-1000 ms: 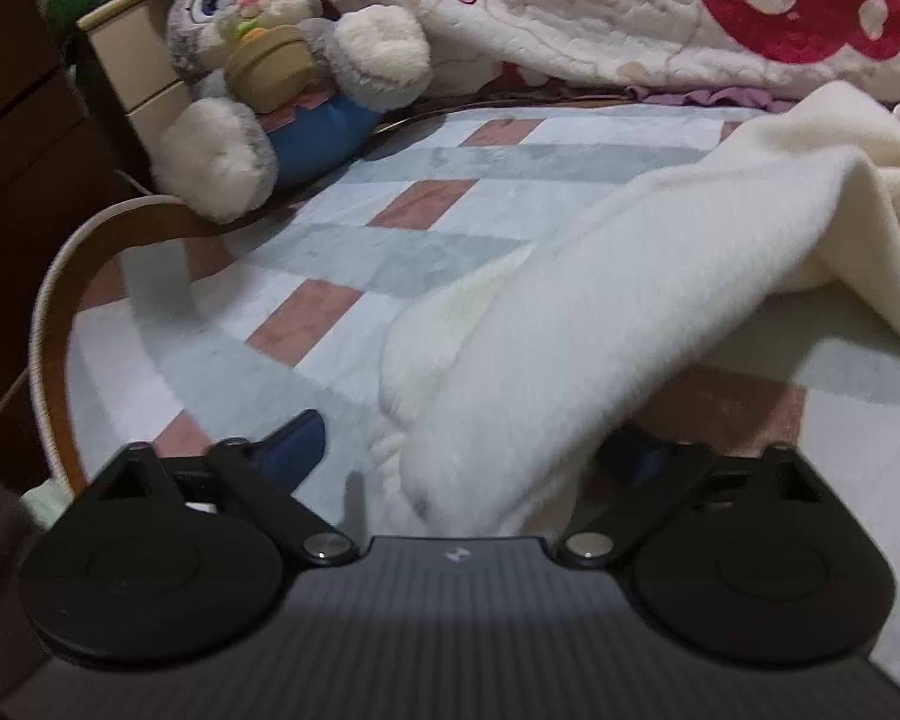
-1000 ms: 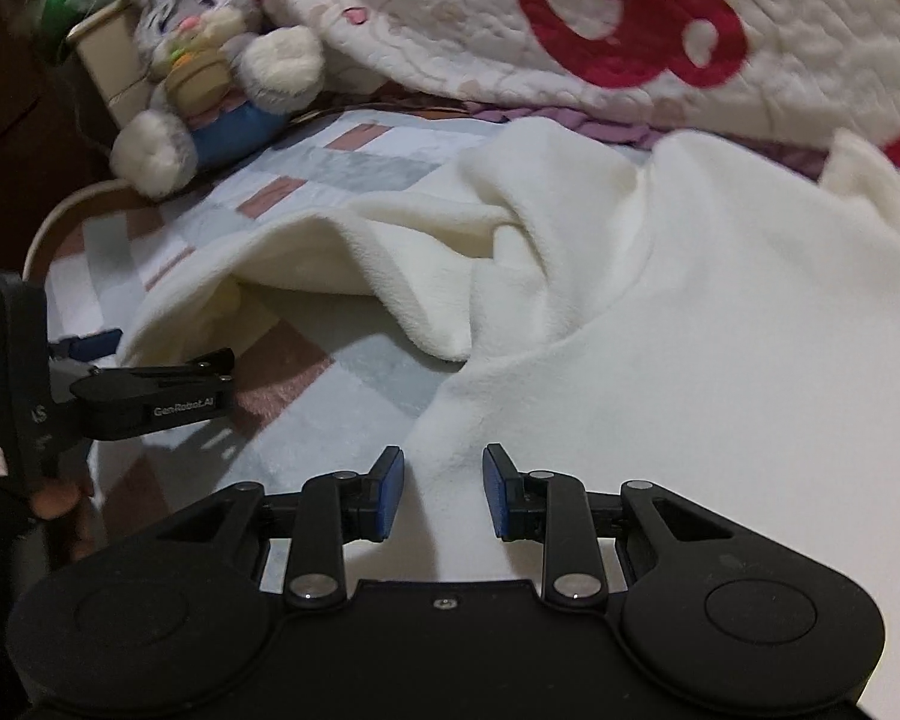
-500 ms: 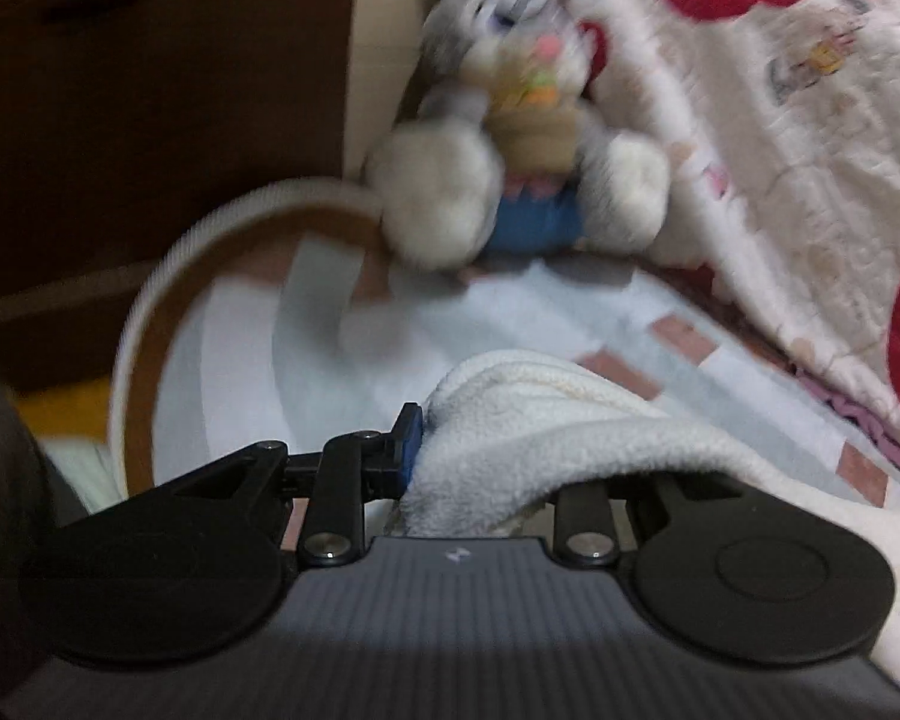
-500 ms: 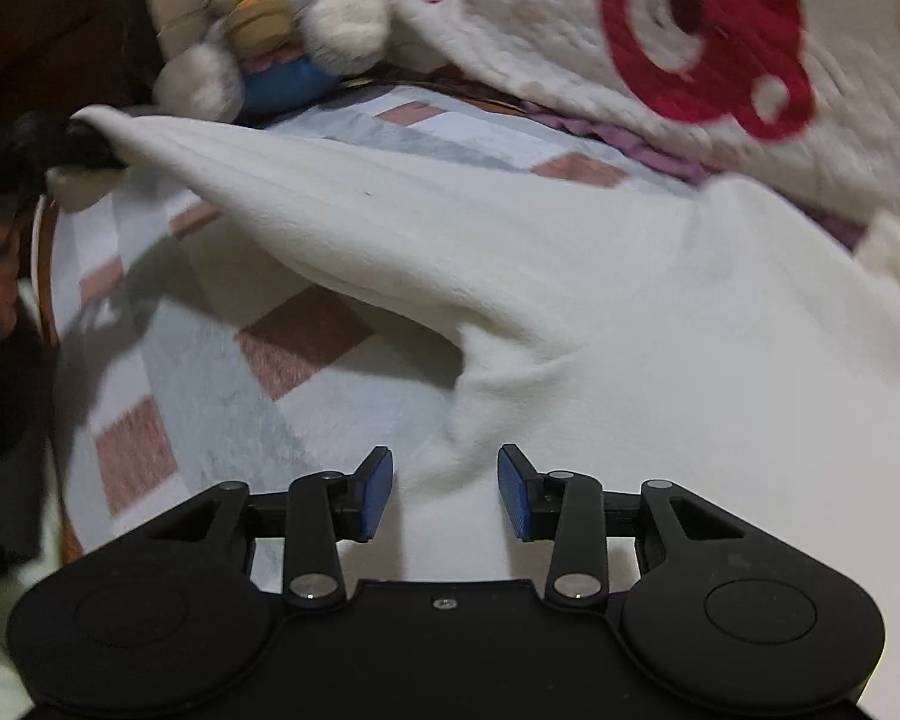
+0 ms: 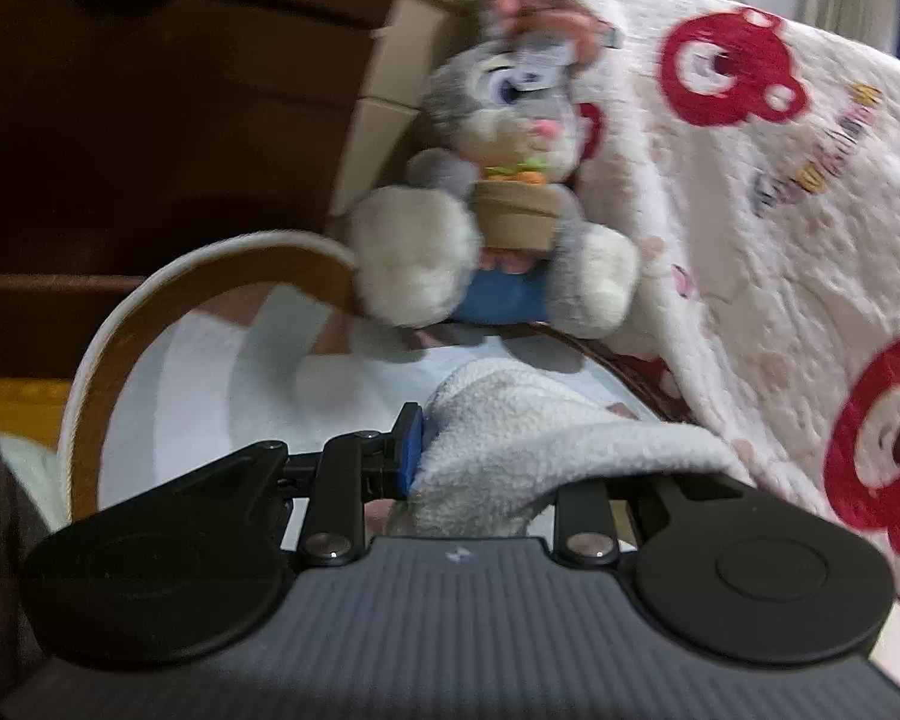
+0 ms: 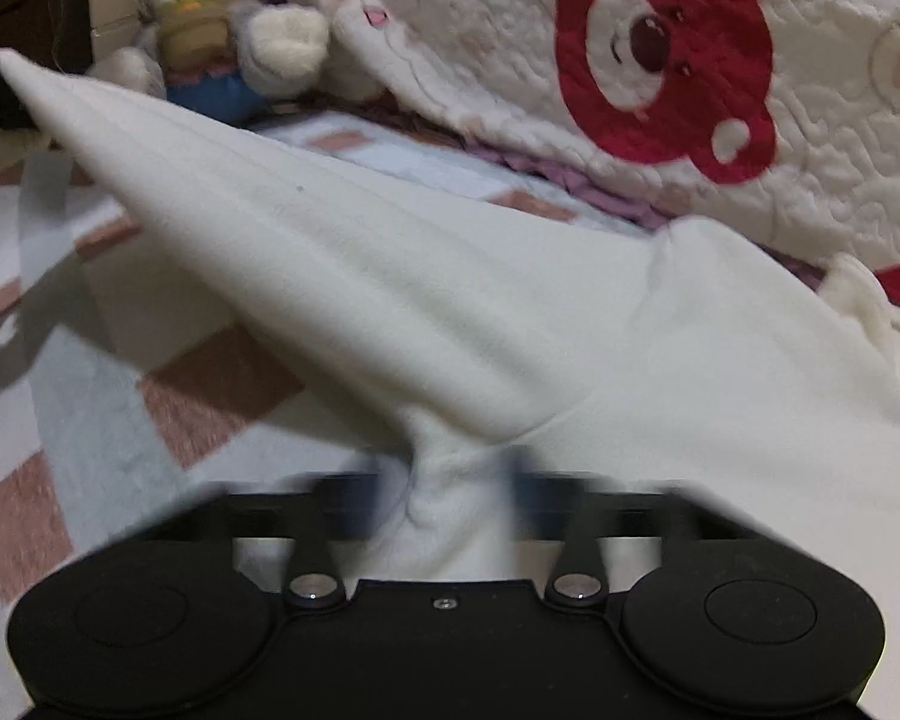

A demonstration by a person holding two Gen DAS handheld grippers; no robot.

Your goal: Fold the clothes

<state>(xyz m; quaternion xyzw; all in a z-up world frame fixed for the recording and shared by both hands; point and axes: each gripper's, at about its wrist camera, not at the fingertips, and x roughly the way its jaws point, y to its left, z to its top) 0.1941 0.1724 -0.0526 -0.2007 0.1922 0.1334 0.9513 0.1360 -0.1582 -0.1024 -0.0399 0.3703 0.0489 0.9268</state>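
A cream fleece garment lies on the checked bedsheet. One sleeve is pulled out taut toward the upper left, where its tip is held up. My left gripper is shut on that sleeve end. Its blue left pad presses the fleece, and the other finger is hidden under the cloth. At the sleeve's root, my right gripper is closing, its fingers blurred. A gathered bunch of the fleece fills the gap between them.
A grey plush rabbit sits at the head of the bed, also in the right wrist view. A quilt with red bears is heaped along the far side. The bed's rounded brown edge and dark wooden furniture are on the left.
My left gripper closed on the sleeve end, rolled and lifted it toward the rabbit, stretching the sleeve taut. My right gripper slid onto the garment, and its fingers came in around the fabric.
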